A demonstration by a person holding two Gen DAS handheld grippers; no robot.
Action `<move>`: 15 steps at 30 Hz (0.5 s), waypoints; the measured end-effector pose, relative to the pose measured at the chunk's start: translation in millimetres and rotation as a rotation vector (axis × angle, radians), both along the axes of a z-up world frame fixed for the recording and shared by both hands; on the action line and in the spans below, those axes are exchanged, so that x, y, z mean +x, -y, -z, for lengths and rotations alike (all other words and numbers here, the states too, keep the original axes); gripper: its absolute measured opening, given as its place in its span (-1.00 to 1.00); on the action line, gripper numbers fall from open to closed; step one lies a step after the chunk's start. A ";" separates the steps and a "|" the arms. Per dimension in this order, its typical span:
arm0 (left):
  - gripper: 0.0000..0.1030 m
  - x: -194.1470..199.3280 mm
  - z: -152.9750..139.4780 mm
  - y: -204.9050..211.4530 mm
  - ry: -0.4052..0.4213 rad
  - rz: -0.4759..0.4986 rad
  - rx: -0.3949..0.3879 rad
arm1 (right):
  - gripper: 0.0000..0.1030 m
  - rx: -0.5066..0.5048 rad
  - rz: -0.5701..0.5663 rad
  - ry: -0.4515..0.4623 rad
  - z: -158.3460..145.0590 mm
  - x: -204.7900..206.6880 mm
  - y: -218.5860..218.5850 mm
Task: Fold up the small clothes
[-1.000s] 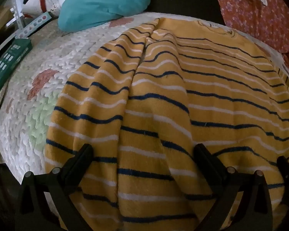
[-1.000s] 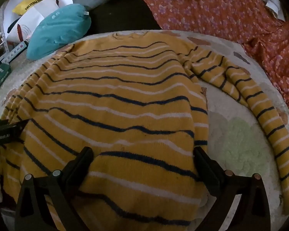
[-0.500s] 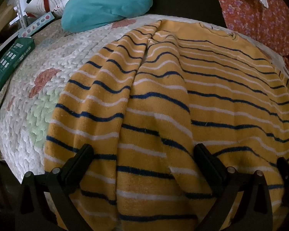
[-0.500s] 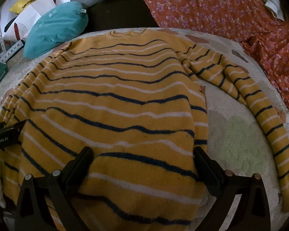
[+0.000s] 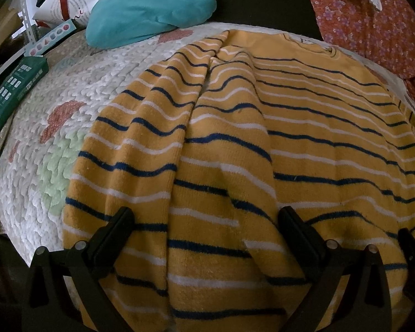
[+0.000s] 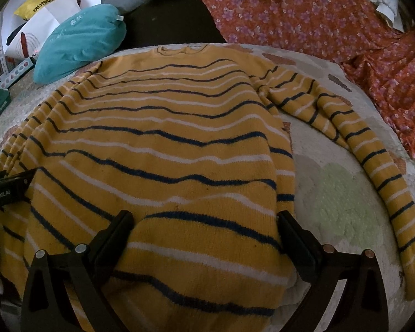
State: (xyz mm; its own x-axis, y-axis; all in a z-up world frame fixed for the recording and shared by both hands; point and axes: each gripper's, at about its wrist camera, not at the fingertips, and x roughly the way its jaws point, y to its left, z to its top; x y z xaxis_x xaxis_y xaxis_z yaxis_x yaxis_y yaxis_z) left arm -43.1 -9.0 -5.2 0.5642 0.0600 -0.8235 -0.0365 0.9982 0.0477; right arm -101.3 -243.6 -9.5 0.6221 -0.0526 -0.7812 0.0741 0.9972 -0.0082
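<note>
A yellow sweater with navy and white stripes lies flat on a white knitted mat, collar far, hem toward me. Its right sleeve curves out over the mat. Its left sleeve lies folded along the body in the left wrist view, where the sweater fills the frame. My left gripper is open over the hem near the left edge. My right gripper is open over the hem near the right edge. Neither holds cloth.
A teal pillow lies at the far left of the mat, with papers behind it. A green box sits at the mat's left edge. Orange floral fabric lies at the far right.
Both cameras have pulled back slightly, so the sweater sits a little farther off. The sweater has not moved and both grippers stay open.
</note>
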 end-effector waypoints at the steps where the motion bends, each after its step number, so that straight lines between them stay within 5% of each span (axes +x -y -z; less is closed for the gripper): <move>1: 1.00 0.1 0.3 0.3 0.002 -0.001 0.002 | 1.00 0.002 0.001 0.005 0.0 -0.1 -0.1; 15: 1.00 -3.9 2.8 2.0 0.026 -0.002 0.027 | 1.00 -0.022 0.002 0.031 0.2 -0.6 0.4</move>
State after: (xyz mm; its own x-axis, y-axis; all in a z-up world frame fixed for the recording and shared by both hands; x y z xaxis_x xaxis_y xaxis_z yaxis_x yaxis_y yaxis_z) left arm -47.0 -11.0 -8.0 0.5851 0.0831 -0.8067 -0.0396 0.9965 0.0739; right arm -101.8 -244.0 -9.8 0.6457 -0.0707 -0.7603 0.0764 0.9967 -0.0278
